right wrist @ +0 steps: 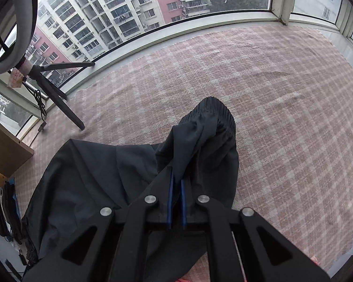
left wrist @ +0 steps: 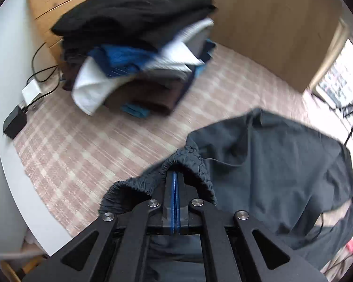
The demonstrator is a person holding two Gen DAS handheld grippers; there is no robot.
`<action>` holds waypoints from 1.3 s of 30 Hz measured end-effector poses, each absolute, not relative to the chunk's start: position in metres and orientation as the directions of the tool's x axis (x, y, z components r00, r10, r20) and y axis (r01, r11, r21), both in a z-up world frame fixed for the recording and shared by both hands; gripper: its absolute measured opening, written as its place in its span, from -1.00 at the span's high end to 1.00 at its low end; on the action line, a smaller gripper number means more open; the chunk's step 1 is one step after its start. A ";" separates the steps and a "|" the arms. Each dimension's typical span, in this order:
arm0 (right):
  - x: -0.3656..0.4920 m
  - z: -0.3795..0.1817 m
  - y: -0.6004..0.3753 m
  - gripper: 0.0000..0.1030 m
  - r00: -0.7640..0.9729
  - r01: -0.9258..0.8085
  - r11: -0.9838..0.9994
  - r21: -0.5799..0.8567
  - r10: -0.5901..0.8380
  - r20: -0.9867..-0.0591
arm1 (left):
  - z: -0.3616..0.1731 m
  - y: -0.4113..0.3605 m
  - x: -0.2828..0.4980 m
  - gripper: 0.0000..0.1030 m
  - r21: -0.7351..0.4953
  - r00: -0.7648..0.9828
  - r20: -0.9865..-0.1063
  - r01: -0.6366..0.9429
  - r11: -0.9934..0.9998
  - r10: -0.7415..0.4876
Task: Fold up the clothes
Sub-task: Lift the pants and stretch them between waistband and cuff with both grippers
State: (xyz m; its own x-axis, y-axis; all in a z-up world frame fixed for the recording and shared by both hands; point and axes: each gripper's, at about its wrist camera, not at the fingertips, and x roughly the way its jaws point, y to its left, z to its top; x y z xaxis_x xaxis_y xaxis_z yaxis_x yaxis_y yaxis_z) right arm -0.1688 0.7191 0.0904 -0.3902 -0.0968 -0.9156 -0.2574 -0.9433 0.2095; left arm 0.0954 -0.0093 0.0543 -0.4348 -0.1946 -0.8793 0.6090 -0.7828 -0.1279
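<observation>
A dark grey garment [left wrist: 282,164] with an elastic gathered edge hangs above a pink checked rug [left wrist: 94,145]. My left gripper [left wrist: 175,172] is shut on the gathered edge, which bunches over its fingertips. In the right wrist view the same dark garment [right wrist: 87,176] drapes down to the left, and my right gripper [right wrist: 176,176] is shut on a ribbed, gathered part of it [right wrist: 214,117]. The cloth hides both pairs of fingertips. The left wrist view is blurred.
A stack of folded clothes [left wrist: 134,47], black, blue, white and brown, sits on the rug by a wooden panel [left wrist: 258,18]. Chargers and cables [left wrist: 28,98] lie at the left. A tripod stand [right wrist: 54,89] rises near the curved window [right wrist: 153,11].
</observation>
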 end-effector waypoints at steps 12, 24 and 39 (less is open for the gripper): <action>-0.144 0.091 0.721 0.88 -0.391 -0.263 -0.935 0.237 -0.121 -0.912 | 0.076 -0.020 0.124 0.72 -0.344 -0.553 -0.831 0.426 -0.836 0.060; -0.132 0.091 0.710 0.88 -0.380 -0.224 -0.944 0.243 -0.145 -0.914 | 0.034 -0.069 0.102 0.94 -0.166 -0.428 -0.880 0.682 -0.712 -0.204; -0.099 0.064 0.717 0.33 -0.340 -0.257 -0.896 0.363 -0.268 -0.901 | 0.025 0.008 0.272 0.06 -0.261 -0.377 -0.925 0.547 -0.796 0.044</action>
